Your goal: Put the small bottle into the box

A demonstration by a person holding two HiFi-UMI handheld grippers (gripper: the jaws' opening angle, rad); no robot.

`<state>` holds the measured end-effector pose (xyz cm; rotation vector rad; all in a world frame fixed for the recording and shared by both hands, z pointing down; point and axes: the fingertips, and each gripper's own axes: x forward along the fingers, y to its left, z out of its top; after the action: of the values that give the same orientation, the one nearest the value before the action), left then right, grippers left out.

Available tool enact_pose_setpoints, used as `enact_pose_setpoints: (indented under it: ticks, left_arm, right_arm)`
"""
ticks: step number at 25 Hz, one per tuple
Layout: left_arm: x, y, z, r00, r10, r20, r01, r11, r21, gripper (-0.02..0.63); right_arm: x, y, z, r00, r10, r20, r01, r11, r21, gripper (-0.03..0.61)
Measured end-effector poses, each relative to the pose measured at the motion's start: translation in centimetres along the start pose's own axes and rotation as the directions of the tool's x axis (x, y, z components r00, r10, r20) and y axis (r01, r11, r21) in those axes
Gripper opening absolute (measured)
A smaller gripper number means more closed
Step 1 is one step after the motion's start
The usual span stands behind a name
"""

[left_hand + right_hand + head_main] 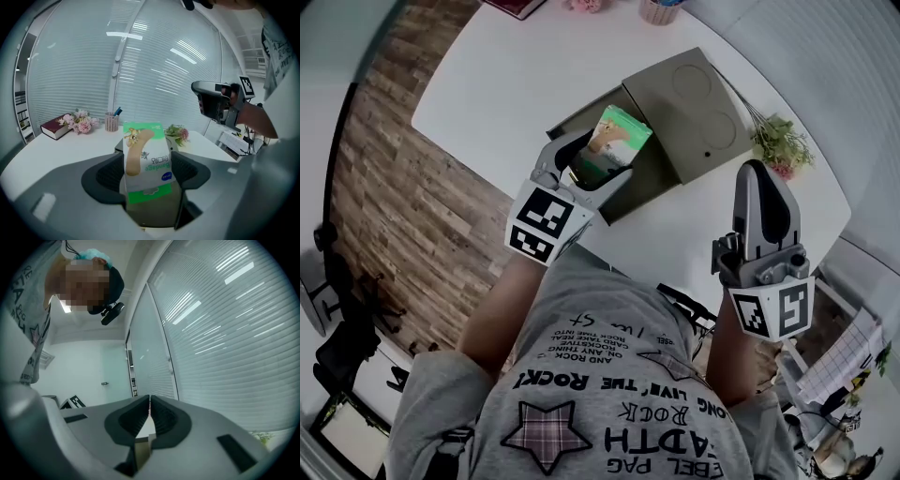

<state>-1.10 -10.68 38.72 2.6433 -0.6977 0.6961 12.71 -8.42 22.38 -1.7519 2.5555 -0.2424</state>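
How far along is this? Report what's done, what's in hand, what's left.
Done: the grey box lies open on the table, lid folded back. In hand: the left gripper is shut on a green-and-white bandage pack, held over the box's opening; no bottle shows. The right gripper is shut and empty. Left: lower the pack in and let go.

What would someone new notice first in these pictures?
The green-and-white bandage pack, gripped in the left claw over the open grey box on the white table. Next, the right claw, shut and empty, held apart at the right. No bottle is in sight.
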Motion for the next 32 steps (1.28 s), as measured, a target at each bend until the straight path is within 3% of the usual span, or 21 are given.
enact_pose_setpoints:
  ticks: [9, 17, 27, 32]
  left_arm:
    - [2.8, 0.3, -3.3, 0.992, -0.003, -0.13, 0.0, 1.0, -0.022, 0.325]
    - [4.7, 0.0, -6.6, 0.963, -0.019, -0.268, 0.019, 1.0, -0.001, 0.325]
    - [5.8, -1.1, -9.4, 0.92, -0.026, -0.39, 0.043, 0.998, 0.034, 0.325]
    - [6.2, -1.2, -10.1, 0.909, -0.02, -0.416, 0.047, 0.997, 0.055, 0.325]
  right_arm:
    - [0.6, 0.2, -0.5, 1.0, 0.018, -0.011, -0.018, 1.0, 0.017, 0.015]
    - [0.7, 0.0, -0.6, 1.0, 0.013, -0.009, -0.013, 1.0, 0.022, 0.015]
    - [0.5, 0.3, -0.6, 0.999, 0.029, -0.019, -0.028, 0.999, 0.021, 0.015]
    - [0.5, 0.4, -0.8, 0.999, 0.035, -0.023, -0.035, 0.999, 0.023, 0.015]
